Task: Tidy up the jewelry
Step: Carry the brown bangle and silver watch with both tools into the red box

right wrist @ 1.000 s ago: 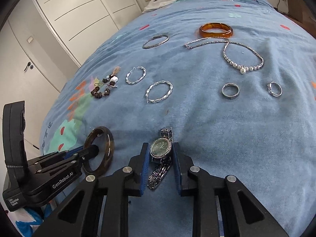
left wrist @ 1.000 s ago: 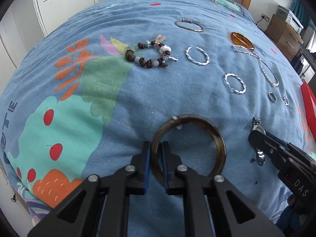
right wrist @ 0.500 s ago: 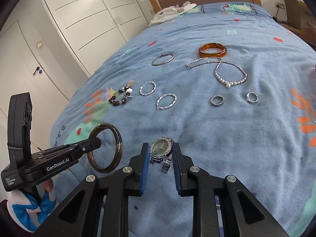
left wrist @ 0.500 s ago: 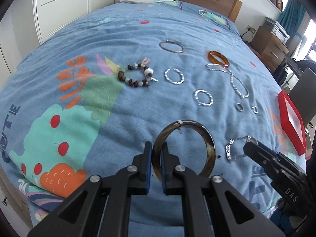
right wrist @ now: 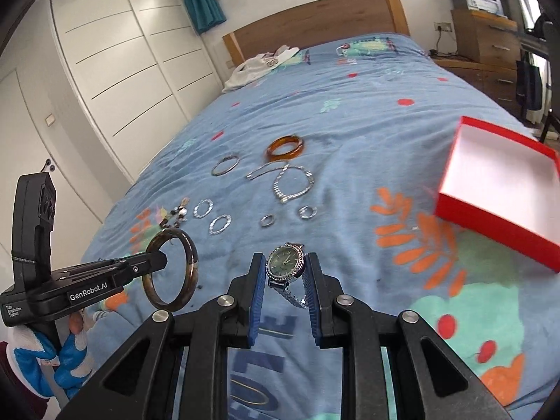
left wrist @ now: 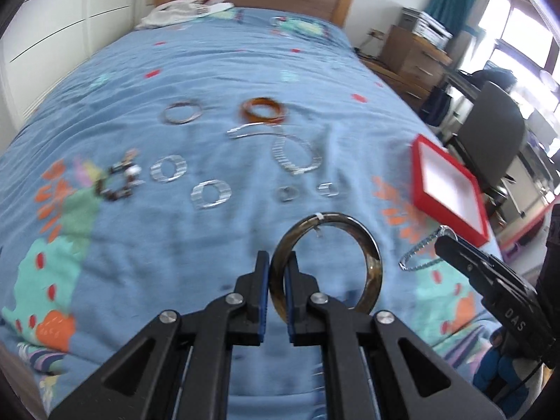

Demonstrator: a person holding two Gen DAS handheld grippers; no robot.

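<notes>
My left gripper [left wrist: 277, 266] is shut on a dark brown bangle [left wrist: 371, 262] and holds it upright above the blue bedspread; it also shows in the right wrist view [right wrist: 190, 255]. My right gripper [right wrist: 285, 267] is shut on a silver watch [right wrist: 284, 266] with a green face, its band hanging down. An open red box [right wrist: 497, 178] with a white inside lies on the bed to the right, also in the left wrist view [left wrist: 444, 189]. An amber bangle [right wrist: 285, 147], a silver chain [right wrist: 290, 183], silver hoops [right wrist: 220, 224], two rings [right wrist: 308, 211] and a beaded bracelet [left wrist: 119, 182] lie on the bed.
The bed's wooden headboard [right wrist: 315, 24] and a white garment [right wrist: 259, 64] are at the far end. White wardrobe doors [right wrist: 115, 70] stand on the left. A wooden dresser [right wrist: 486, 35] and a chair [left wrist: 490, 140] stand to the right of the bed.
Both grippers have risen higher above the bed and swung to the right with the bangle and the watch. The red box has come further into view.
</notes>
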